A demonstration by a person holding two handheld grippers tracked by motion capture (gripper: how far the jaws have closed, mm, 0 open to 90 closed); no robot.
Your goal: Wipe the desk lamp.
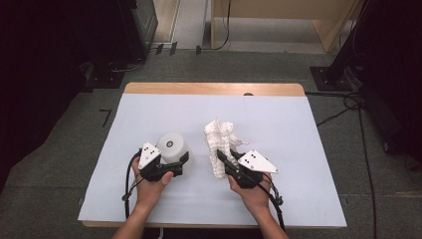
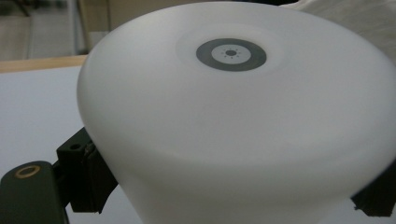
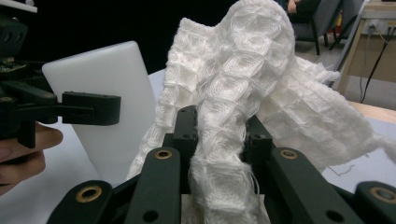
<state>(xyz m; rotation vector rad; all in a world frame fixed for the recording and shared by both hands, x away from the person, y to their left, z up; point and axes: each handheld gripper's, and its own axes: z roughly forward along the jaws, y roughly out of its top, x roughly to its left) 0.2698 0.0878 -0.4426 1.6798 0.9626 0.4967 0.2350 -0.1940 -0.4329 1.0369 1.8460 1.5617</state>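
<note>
While the left gripper (image 1: 180,160) clamps the white cup (image 1: 172,146), the right gripper (image 1: 222,158), pinching the cloth (image 1: 219,137) beside that cup, should wipe gently.

A white, smooth cup (image 1: 172,146) stands upside down, its base with a grey ring mark facing up, on the left half of the table (image 1: 278,112), nearer the front edge than the back. Just to its right, apart from it, a white waffle-weave cloth (image 1: 219,141) is bunched and lifted, its crumpled top rising toward the table's middle.
</note>
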